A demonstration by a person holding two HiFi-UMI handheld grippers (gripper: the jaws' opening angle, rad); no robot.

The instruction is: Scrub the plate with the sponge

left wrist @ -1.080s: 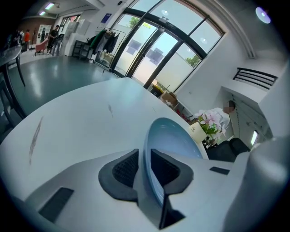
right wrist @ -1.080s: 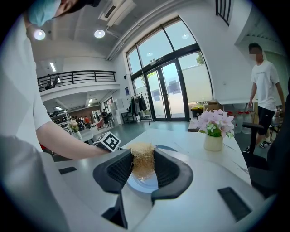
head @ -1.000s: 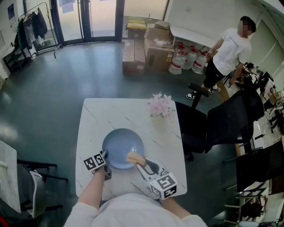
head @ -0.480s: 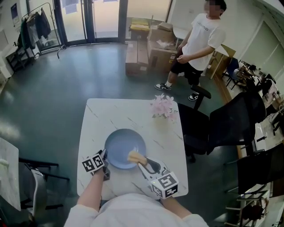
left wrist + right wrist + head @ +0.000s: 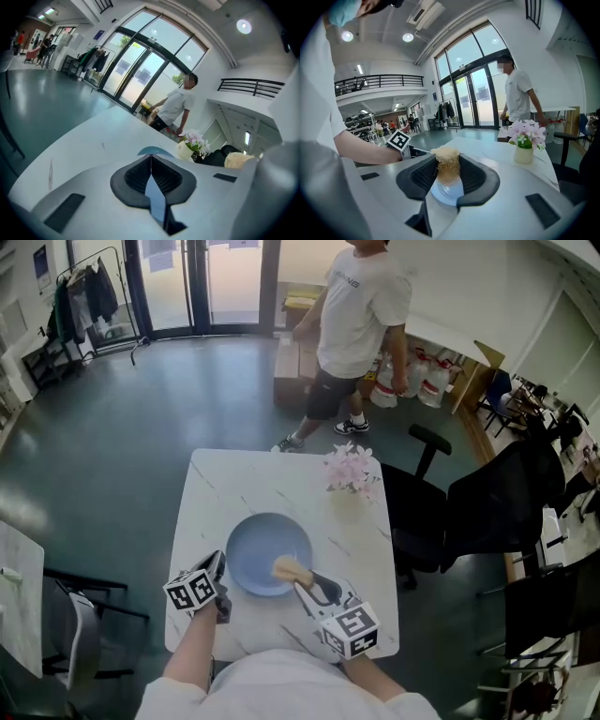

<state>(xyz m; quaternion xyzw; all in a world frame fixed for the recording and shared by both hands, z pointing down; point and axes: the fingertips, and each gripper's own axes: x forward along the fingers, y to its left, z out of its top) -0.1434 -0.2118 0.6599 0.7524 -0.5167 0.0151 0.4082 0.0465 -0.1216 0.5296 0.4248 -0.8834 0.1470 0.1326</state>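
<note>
Listener: Sponge and plate first, please. What do they look like?

Describer: The sponge (image 5: 447, 169) is a tan, coarse, fibrous wad. It stands upright between the pads of the right gripper (image 5: 298, 579), which are clamped on its sides. The plate (image 5: 261, 542) is round, pale blue, plain and shallow, lying flat on a white marbled table (image 5: 234, 484). It sits just under and ahead of those jaws.

Listener: And the other gripper?

Describer: The left gripper (image 5: 219, 564) has just closed its jaws. The pads meet along a thin line with nothing between them. The plate's blue shows just past their tips and through the slot behind the pads.

Listener: Is anything holding anything?

Describer: The sponge's lower end is over the part of the plate nearest the right jaws. Well beyond both sets of jaws, a small white vase (image 5: 524, 153) holds pink flowers (image 5: 352, 468).

Listener: What can't you make out?

Describer: Whether the sponge actually touches the plate. Each gripper's jaws hide most of the plate in that gripper's own view. A person (image 5: 361, 310) in a white T-shirt stands past the table's far edge, head cut off at the top of the head view. The wearer's torso covers the table's near edge.
</note>
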